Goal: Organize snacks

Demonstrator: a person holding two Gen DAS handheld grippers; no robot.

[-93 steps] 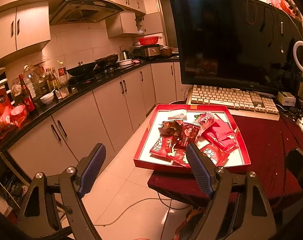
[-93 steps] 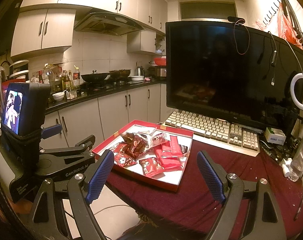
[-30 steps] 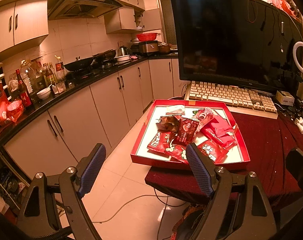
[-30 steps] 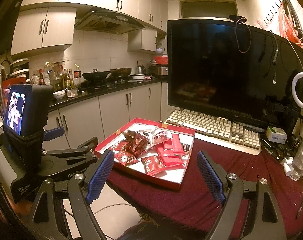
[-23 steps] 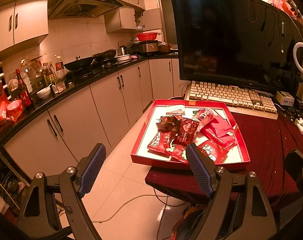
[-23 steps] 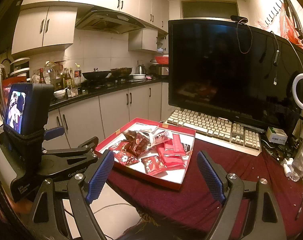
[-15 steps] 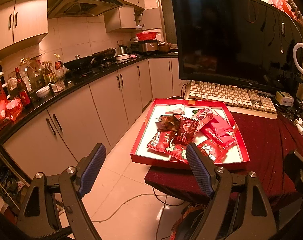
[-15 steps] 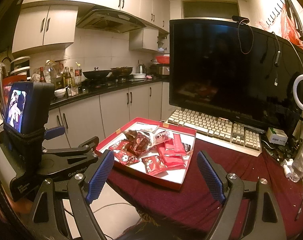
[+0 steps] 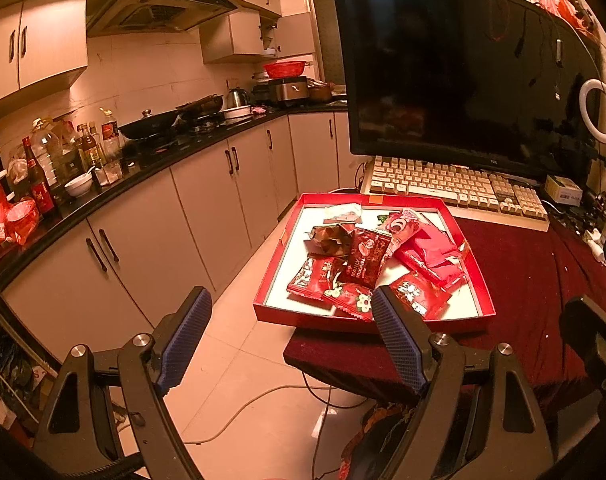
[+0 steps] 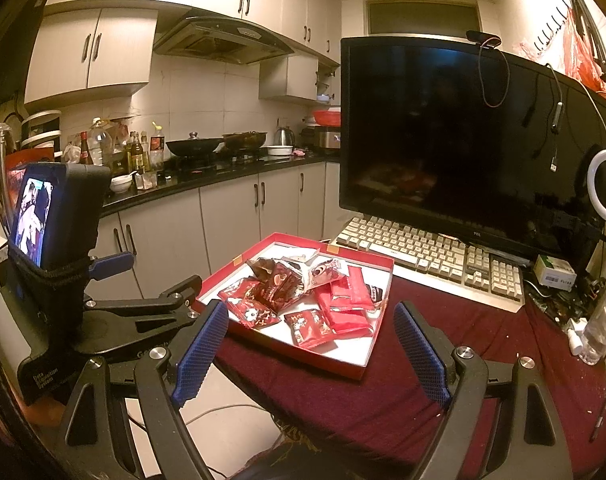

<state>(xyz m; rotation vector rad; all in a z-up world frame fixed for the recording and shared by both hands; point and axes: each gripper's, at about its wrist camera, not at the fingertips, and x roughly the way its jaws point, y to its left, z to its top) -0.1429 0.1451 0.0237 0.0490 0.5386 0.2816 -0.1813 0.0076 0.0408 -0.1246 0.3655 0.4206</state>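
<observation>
I see both claws spread wide, empty. Snack packets (image 10: 303, 296) piled in the red tray (image 10: 335, 364), dead ahead of right gripper (image 10: 309, 354); left gripper (image 9: 291, 338) sits off its left edge. Right's nearer.

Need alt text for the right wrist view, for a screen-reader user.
A red tray of jumbled red snack packets sits on a maroon-covered table, untouched, beyond the open, empty right gripper. Behind it are a keyboard and dark monitor; the left gripper shows at left, kitchen cabinets beyond.
</observation>
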